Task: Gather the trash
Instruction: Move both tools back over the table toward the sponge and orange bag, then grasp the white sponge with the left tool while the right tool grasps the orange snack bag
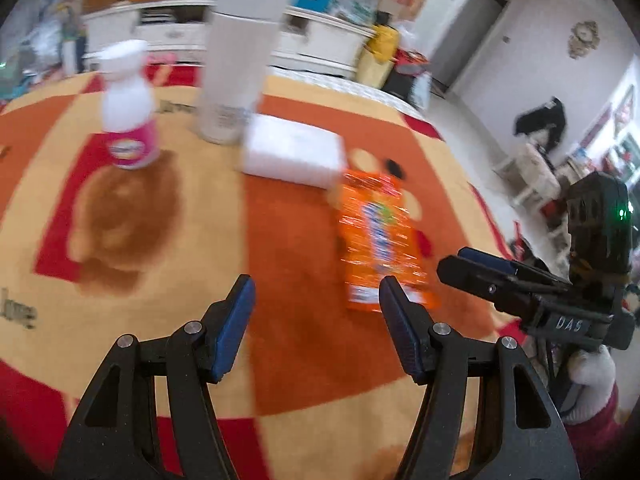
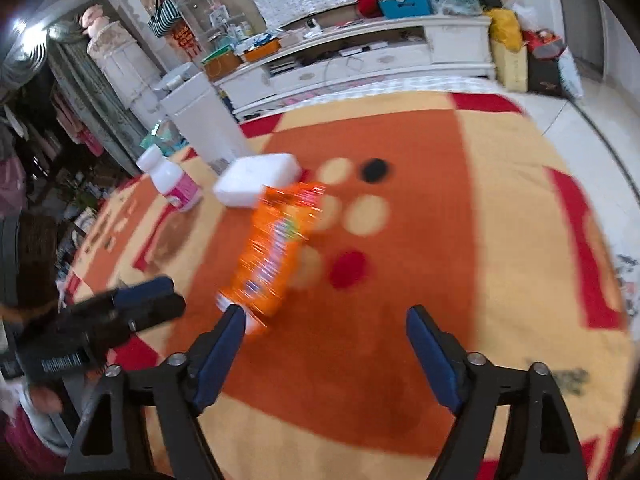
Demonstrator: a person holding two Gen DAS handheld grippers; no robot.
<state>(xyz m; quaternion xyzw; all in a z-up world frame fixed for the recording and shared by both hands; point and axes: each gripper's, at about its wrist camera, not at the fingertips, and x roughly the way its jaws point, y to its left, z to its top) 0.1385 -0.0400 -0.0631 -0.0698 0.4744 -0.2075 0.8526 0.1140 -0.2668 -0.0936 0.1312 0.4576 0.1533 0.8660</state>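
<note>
An orange snack packet (image 1: 376, 240) (image 2: 276, 248) lies flat on the orange, cream and red tablecloth (image 1: 296, 248) (image 2: 420, 184). My left gripper (image 1: 316, 312) is open and empty, and the packet's near end sits just ahead of its right fingertip. My right gripper (image 2: 326, 320) is open and empty too, with the packet's near end by its left fingertip. Each gripper shows side-on in the other's view: the right gripper (image 1: 468, 268) beside the packet, the left gripper (image 2: 156, 296) at the lower left.
Behind the packet lie a white foam block (image 1: 292, 154) (image 2: 260, 178), a tall white bin (image 1: 240, 68) (image 2: 208, 120) and a white bottle with a pink label (image 1: 128, 108) (image 2: 172, 182). A white cabinet (image 2: 360, 60) stands beyond the table. Floor lies past the right edge.
</note>
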